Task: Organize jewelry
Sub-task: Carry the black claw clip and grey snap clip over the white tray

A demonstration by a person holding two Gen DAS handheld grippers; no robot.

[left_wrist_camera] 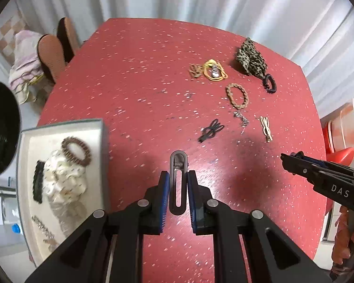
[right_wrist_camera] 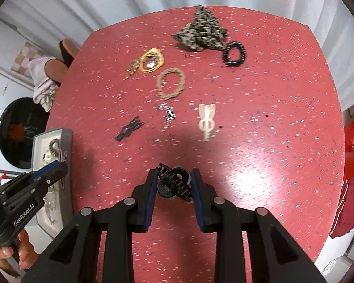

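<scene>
Even bright light; table glare; motion-blurred items; soft shadows; heavy fisheye edge warp.

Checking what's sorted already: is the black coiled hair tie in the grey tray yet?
No, the black coiled hair tie lies on the red speckled table, far from the grey tray.

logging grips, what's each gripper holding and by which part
Left gripper: grey hair clip, pinched across its long sides, spring end out front. Right gripper: black claw clip, held by its two sides.
</scene>
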